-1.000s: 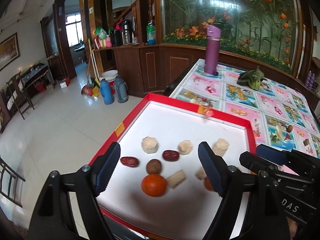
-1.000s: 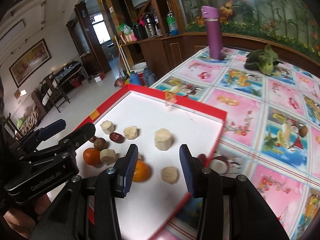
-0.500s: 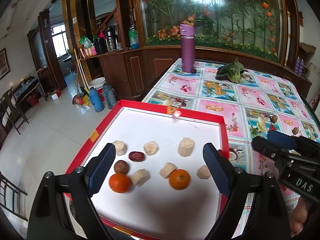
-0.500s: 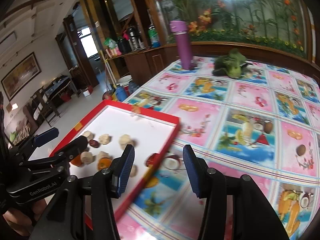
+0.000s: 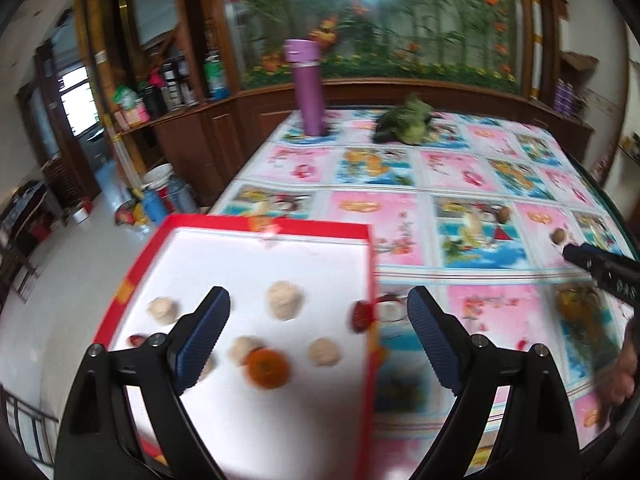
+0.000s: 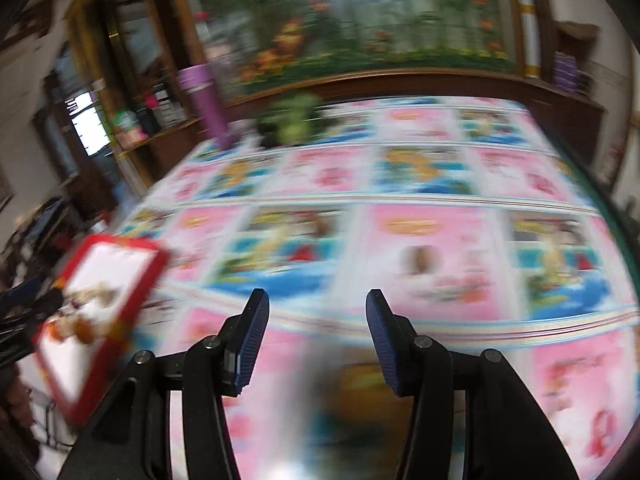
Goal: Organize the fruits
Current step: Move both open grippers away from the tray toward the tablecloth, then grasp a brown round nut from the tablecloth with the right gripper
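The fruits lie in a red-rimmed white tray that sits at the near left corner of the table, on a tablecloth printed with pink and blue fruit panels. Within the tray, an orange rests toward the near side, with pale beige pieces around it: one farther in, one to its right, one toward the left rim, and one touching the orange's left edge. A dark red fruit lies against the tray's right rim. A second dark red piece shows at the left, partly hidden behind the left finger. The left gripper hangs above the tray's near right part with its jaws wide apart and nothing between them. The right gripper is over the bare tablecloth, well apart from the tray, which appears at the left edge of its view; its jaws stand moderately apart and hold nothing. That view is heavily motion-blurred. On the far side of the table, a purple bottle stands upright, with a green leafy bundle to its right.
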A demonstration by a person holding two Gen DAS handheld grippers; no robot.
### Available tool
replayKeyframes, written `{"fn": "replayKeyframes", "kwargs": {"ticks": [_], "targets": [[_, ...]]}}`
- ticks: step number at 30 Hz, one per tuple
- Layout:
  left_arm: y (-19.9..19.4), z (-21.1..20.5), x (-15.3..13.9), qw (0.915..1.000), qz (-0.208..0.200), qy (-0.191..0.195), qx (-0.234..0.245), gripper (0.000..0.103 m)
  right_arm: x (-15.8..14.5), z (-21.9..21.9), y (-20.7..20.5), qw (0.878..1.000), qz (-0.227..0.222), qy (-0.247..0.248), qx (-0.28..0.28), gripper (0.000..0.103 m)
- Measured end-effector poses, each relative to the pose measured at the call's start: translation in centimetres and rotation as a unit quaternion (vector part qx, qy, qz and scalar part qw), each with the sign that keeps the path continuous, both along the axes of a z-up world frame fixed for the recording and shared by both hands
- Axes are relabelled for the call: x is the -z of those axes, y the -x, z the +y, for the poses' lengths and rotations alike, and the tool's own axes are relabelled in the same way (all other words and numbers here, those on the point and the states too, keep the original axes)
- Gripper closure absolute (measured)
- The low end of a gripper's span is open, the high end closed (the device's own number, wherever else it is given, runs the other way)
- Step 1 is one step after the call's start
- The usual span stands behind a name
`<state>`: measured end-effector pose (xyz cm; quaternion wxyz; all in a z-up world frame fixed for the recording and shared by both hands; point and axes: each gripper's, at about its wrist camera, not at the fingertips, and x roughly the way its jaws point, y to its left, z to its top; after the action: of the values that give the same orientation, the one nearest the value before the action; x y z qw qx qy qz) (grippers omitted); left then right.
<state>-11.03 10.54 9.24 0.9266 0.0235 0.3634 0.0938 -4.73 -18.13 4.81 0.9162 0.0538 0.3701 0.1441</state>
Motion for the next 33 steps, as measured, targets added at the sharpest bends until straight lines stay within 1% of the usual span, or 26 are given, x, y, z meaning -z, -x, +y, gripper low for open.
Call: {"fn": "replayKeyframes", "kwargs": {"ticks": [2,4,5,7,10,13,16,18,19,22,24,26,32,33], "targets": [[-1.1,-1.1,-0.1,0.9997,0.004,0.008,0.022,0.013,0.4,-2.6,-1.4,0.999,0.008,0.011,0.032,0.053],[-2.5,-2.1,-0.5,0.9991,0.002,0.017,0.038,0.013,0.7,-4.7,-3.0,0.998,0.029,-0.005,0.048,0.053],[-3.2,-2.5,-0.7,0.9988,0.0,0.02,0.045,0.013,0.9,-5.3,-3.7,0.998,0.036,-0.011,0.056,0.053],[-4.7,-3.4,-1.0,0.9984,0.001,0.021,0.052,0.013,1.1,-5.8,-5.2,0.997,0.055,-0.015,0.055,0.053],[-6.0,-4.2,-1.0,0.9977,0.01,0.034,0.058,0.013,1.5,-4.8,-6.6,0.997,0.074,-0.021,0.03,0.054],[-6.5,-5.1,-0.5,0.9972,0.016,0.031,0.067,0.013,1.9,-3.3,-7.1,0.997,0.075,-0.012,0.008,0.064],[-7.0,-5.6,0.1,0.9967,0.024,0.03,0.072,0.013,2.4,-2.3,-7.5,0.998,0.07,0.008,0.006,0.064],[-7.6,-6.1,0.5,0.9963,0.027,0.029,0.076,0.013,3.0,-2.3,-7.7,0.997,0.074,0.013,0.005,0.069],[-7.9,-6.3,0.5,0.9961,0.026,0.03,0.078,0.013,3.2,-2.5,-7.8,0.997,0.079,0.013,0.003,0.073],[-9.0,-7.2,0.9,0.9953,0.021,0.031,0.09,0.013,3.4,-2.9,-7.8,0.997,0.076,0.017,0.003,0.082],[-10.2,-8.1,1.5,0.9943,0.024,0.032,0.098,0.013,3.4,-3.1,-7.8,0.997,0.074,0.012,0.005,0.082],[-11.3,-9.1,2.0,0.9932,0.026,0.032,0.109,0.013,3.4,-2.9,-7.8,0.997,0.073,0.019,0.002,0.082],[-14.7,-12.8,3.8,0.9882,0.038,0.026,0.146,0.013,3.4,-3.2,-8.0,0.996,0.085,0.007,0.006,0.082],[-15.2,-13.1,4.0,0.9882,0.043,0.025,0.145,0.013,3.4,-3.1,-8.0,0.996,0.085,0.007,0.005,0.082]]}}
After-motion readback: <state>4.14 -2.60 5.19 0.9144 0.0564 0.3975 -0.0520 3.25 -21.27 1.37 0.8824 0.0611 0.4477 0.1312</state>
